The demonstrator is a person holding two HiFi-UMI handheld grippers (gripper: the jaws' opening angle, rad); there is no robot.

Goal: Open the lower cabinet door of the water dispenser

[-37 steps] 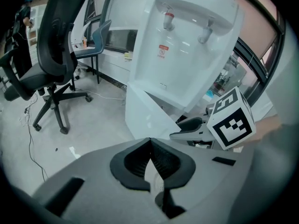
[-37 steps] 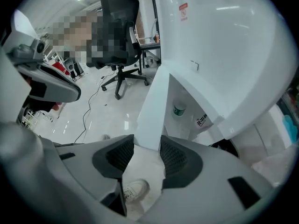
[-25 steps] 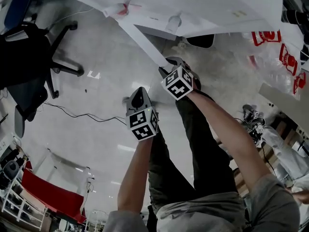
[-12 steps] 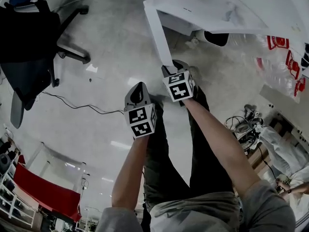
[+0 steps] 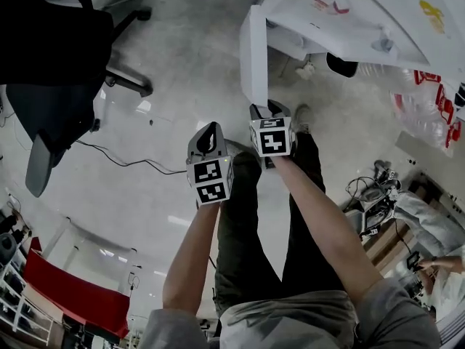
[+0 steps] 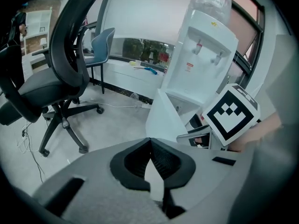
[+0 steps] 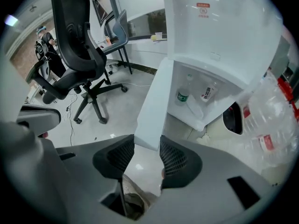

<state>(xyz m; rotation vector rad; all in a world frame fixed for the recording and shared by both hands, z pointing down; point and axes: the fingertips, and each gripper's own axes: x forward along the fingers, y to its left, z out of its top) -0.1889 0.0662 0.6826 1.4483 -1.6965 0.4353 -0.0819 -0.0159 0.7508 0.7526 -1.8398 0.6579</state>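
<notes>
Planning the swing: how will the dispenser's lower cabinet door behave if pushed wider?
The cabinet door looks thin and flat, so probably stiff and light. Standing open off the water dispenser, it should swing on its hinge. Its smooth edge might slip between the right tongs.

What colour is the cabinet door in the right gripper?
Plain white; the cabinet door shows best in the right gripper view.

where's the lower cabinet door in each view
Head view: cabinet door is the white panel at top centre, swung out, its near edge at the right tool.
Left gripper view: cabinet door is at centre, below the dispenser's taps.
Right gripper view: cabinet door is at centre, its edge clamped in the right tool.
Shared landmark: black office chair, left in all three.
</notes>
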